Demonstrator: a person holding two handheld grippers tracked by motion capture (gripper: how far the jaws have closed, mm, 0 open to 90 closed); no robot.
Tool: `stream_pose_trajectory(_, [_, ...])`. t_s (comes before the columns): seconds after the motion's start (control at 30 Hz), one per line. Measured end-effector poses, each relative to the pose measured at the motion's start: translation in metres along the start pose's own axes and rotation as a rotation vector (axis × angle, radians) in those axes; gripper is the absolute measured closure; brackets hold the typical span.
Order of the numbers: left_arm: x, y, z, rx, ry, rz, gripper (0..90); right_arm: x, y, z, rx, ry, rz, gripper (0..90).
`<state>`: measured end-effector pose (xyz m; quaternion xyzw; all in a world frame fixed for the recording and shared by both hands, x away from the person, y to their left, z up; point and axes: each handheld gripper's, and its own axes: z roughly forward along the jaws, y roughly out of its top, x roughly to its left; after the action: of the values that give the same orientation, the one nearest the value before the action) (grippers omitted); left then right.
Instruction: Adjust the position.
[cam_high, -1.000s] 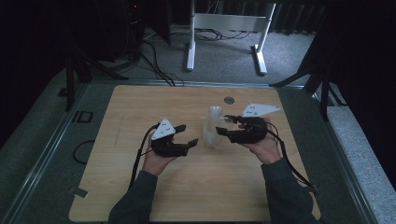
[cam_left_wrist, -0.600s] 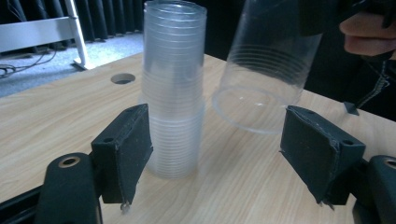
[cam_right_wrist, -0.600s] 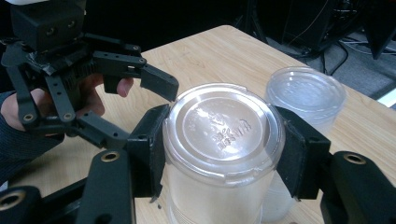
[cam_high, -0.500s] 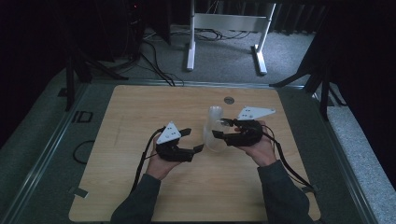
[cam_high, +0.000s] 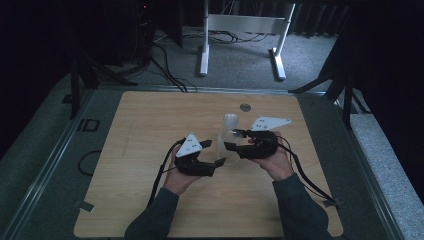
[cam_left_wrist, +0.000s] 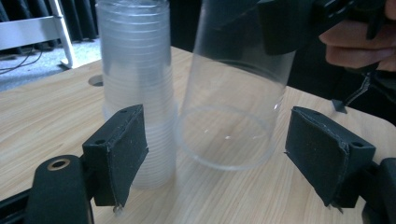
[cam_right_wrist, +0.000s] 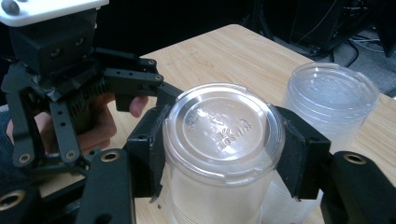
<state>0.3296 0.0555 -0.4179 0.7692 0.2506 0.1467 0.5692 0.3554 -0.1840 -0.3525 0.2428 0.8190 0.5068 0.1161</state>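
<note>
Clear cup (cam_right_wrist: 223, 154), upside down, base uppermost, clamped between both pads of right gripper (cam_right_wrist: 224, 154) near worktop (cam_high: 150, 125) centre. Just beside it, stack of nested cups (cam_right_wrist: 332, 100), also inverted, standing on worktop. In left gripper view: open rim of clear cup (cam_left_wrist: 224, 140) raised off wood and tilted, nothing inside; stack (cam_left_wrist: 137, 93) upright behind left pad. Left gripper (cam_left_wrist: 224, 154) open, jaws just widened, pads clear of cup rim between them. In high view: left gripper (cam_high: 212, 153) and right gripper (cam_high: 231, 140) close together, stack (cam_high: 229, 125) just beyond them; small round hole (cam_high: 245, 107) farther back in worktop.
</note>
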Motion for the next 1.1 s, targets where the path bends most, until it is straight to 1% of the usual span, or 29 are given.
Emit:
stream_pose_trajectory(0.07, [-0.001,0.000,0.002,-0.002,-0.002,-0.003,20.8,0.000,0.000,0.000,-0.005,0.002,0.004,41.2])
stream_pose_trajectory(0.13, [-0.002,0.000,0.004,0.007,0.004,0.000,20.8,0.000,0.000,0.001,-0.008,0.003,0.007,41.2])
stream_pose_trajectory(0.23, [-0.004,-0.001,0.008,0.014,0.000,0.005,20.8,0.002,-0.001,0.001,-0.014,0.005,0.012,41.2])
stream_pose_trajectory(0.33, [-0.006,0.000,0.010,0.009,-0.003,0.004,20.7,0.003,-0.002,0.003,-0.014,0.011,0.012,41.2])
stream_pose_trajectory(0.4, [-0.006,0.000,0.010,0.009,-0.003,0.004,20.6,0.003,-0.002,0.003,-0.012,0.012,0.014,41.2])
stream_pose_trajectory(0.43, [-0.007,-0.001,0.012,0.012,0.011,0.009,20.6,0.005,-0.002,0.004,-0.016,0.019,0.017,41.2])
stream_pose_trajectory(0.6, [-0.006,-0.004,0.014,0.011,0.005,0.006,19.9,0.006,-0.003,0.005,-0.025,0.030,0.025,41.2])
stream_pose_trajectory(0.8, [-0.007,-0.008,0.019,0.022,0.003,0.002,19.0,0.006,-0.002,0.005,-0.038,0.048,0.041,41.2])
stream_pose_trajectory(1.1, [-0.007,-0.010,0.024,0.029,0.010,0.002,18.8,0.006,-0.002,0.004,-0.052,0.065,0.054,41.3])
